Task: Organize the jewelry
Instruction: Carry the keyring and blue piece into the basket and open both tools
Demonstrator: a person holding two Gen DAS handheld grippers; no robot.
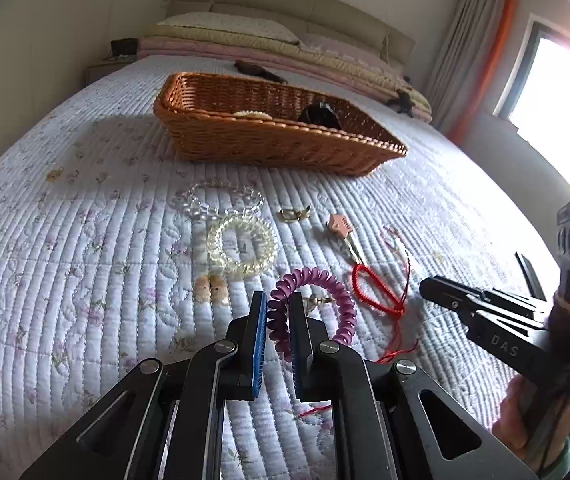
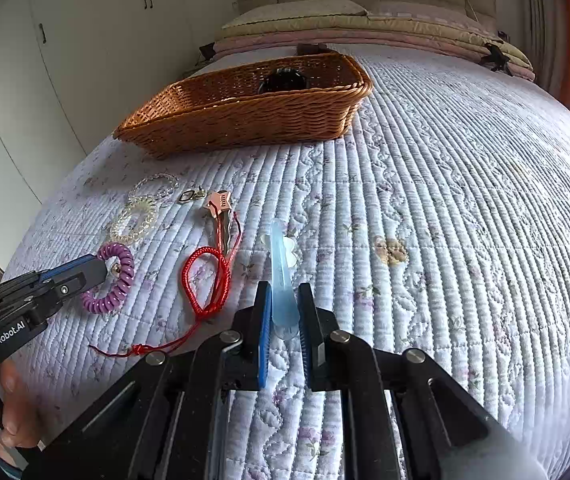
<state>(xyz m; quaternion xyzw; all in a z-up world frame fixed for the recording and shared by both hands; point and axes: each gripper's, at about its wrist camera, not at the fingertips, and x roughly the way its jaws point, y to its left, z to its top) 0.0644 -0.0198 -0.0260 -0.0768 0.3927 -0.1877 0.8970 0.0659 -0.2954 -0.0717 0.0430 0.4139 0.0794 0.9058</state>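
Observation:
My left gripper (image 1: 278,322) is shut on the purple spiral hair tie (image 1: 337,292), low over the quilt; it also shows in the right wrist view (image 2: 101,272), with the tie (image 2: 115,284). My right gripper (image 2: 285,312) is shut on a pale blue hair clip (image 2: 281,276) and shows at the right of the left wrist view (image 1: 437,292). A wicker basket (image 1: 269,140) (image 2: 245,116) stands farther up the bed, holding a dark item (image 1: 319,114) and a pale one. A red cord bracelet (image 2: 205,284), pink clip (image 2: 217,202), clear spiral tie (image 1: 241,246) and bead bracelet (image 1: 221,198) lie between.
A small gold ring piece (image 1: 293,214) lies by the bead bracelet. Pillows and folded bedding (image 1: 285,48) are at the head of the bed. Wardrobe doors (image 2: 25,92) stand left, a window (image 1: 557,100) right.

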